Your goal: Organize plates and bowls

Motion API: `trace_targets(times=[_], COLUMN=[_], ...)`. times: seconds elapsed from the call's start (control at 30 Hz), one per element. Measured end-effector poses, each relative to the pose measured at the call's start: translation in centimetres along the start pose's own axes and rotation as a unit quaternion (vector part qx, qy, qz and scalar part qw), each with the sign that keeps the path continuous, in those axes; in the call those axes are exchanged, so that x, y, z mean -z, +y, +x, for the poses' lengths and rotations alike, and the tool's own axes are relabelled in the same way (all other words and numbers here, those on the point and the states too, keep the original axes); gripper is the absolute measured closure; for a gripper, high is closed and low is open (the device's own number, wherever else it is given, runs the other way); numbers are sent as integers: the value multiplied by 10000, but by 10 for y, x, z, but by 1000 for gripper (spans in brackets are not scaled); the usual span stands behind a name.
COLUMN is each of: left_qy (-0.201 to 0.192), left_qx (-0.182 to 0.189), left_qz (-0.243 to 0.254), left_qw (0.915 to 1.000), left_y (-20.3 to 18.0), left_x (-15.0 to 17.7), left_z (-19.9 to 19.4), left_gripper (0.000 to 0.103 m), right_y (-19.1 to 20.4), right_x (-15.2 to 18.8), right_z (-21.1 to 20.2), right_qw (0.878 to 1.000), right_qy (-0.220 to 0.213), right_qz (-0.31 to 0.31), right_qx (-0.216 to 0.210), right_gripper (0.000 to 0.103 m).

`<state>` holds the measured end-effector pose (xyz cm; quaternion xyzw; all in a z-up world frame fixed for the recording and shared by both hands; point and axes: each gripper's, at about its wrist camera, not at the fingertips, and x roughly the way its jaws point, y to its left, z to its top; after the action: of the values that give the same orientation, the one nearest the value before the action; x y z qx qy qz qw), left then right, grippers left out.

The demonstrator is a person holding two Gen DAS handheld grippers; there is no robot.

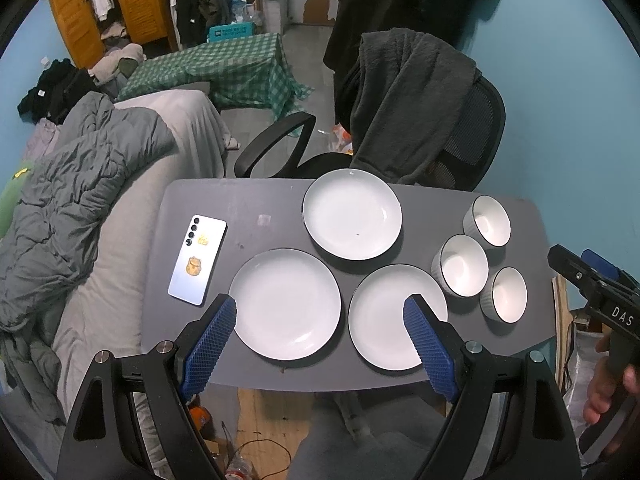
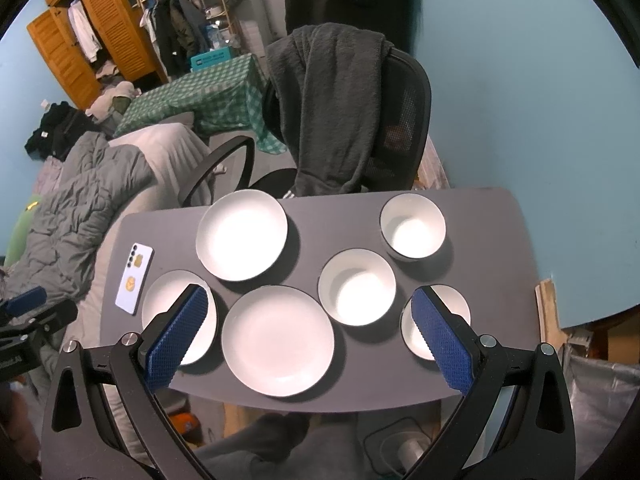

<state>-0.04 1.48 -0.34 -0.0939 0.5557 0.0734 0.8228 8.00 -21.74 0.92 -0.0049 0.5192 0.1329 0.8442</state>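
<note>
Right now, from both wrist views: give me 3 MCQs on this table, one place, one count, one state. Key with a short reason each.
1. Where does the phone lie on the table?
A. left of the plates
B. between the bowls
C. on a plate

2. How many bowls stand at the right of the table?
A. two
B. three
C. five

3. How do the jaws of the left gripper and the right gripper stand?
A. both shut on a plate
B. both open, holding nothing
C. left shut, right open

Key:
1 A: the phone lies flat on the bare table beside the left plate, apart from it.
2 B: far bowl, middle bowl, near bowl; the other three dishes are plates.
3 B: in each wrist view the blue pads stand wide apart above the table, with nothing gripped.
</note>
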Motion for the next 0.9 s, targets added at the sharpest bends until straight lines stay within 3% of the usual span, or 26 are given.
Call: trace_targets(times=[0.6, 0.9], left_qy=[1, 376], left_qx=[86, 367], left_qz=[366, 718], left_qw=[9993, 9960], left_y=[12, 14], left_x=[2, 4], left_z=[13, 59], left_gripper=[16, 16], right_y=[4, -6], right_x=[0, 12], right_z=[11, 32], right_qw=[9999, 9988], right_qy=[119, 367], right_qz=[75, 269], right_qx=[6, -164], right_gripper=[3, 3])
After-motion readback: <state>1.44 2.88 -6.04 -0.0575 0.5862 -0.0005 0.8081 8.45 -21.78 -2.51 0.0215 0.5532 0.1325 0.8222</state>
